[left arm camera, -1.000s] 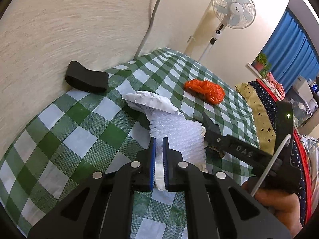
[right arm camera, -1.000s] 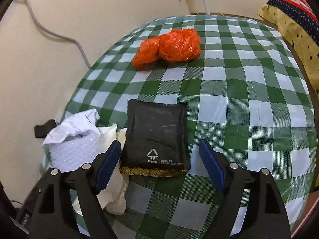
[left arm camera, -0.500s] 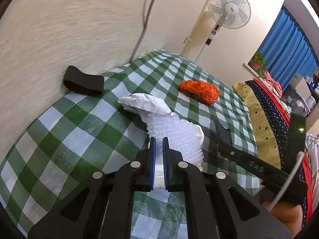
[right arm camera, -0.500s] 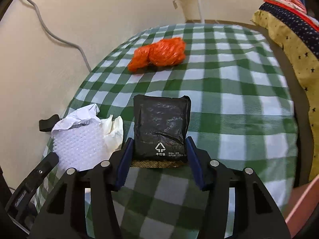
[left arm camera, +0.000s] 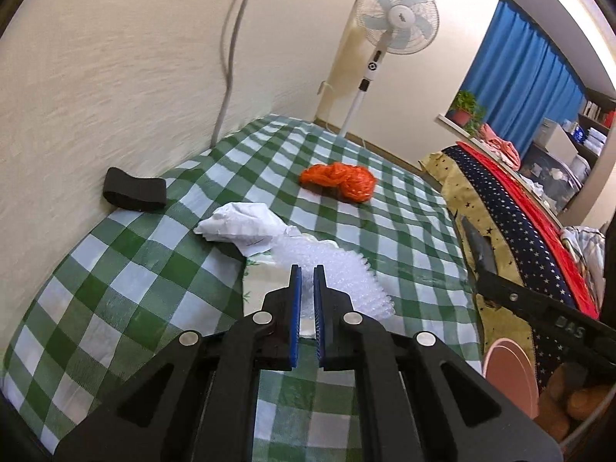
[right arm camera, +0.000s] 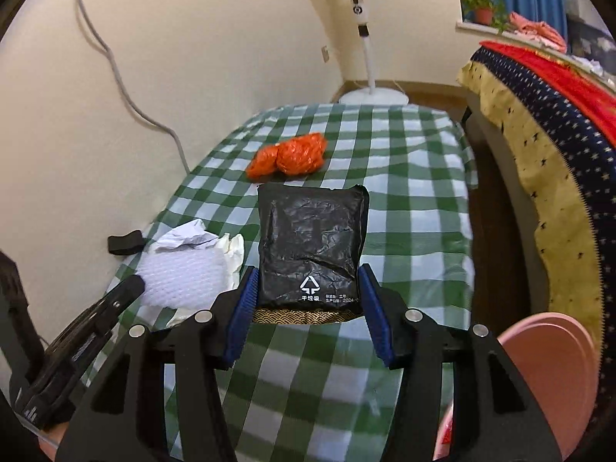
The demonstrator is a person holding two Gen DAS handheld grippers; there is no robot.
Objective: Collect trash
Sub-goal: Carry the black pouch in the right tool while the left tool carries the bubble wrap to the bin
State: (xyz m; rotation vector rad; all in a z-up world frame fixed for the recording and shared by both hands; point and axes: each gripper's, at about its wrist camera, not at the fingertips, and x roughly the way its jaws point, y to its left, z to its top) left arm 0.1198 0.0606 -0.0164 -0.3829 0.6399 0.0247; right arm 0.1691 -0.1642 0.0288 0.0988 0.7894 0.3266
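Both tools loaded w/ trash
My left tool (left arm camera: 307, 281) pinches bubble wrap (left arm camera: 338, 277); right tool (right arm camera: 308, 292) grips black packet (right arm camera: 310, 246) above checked surface (right arm camera: 415, 200).

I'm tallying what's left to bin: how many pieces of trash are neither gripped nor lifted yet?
2. The orange bag lies mid-table, and the crumpled paper sits near the wall, touching the bubble wrap in the left gripper. More could hide beneath the wrap.

Ahead of me: cream textured wall (left arm camera: 115, 57) with a grey cable (left arm camera: 231, 50) hanging down it; white pedestal fan (left arm camera: 398, 17) in the corner; blue curtains (left arm camera: 527, 73); potted green plant (left arm camera: 466, 106) on the sill; table under green-and-white checked cloth (left arm camera: 115, 288); star-patterned navy, yellow and red bedspread (right arm camera: 546, 127).
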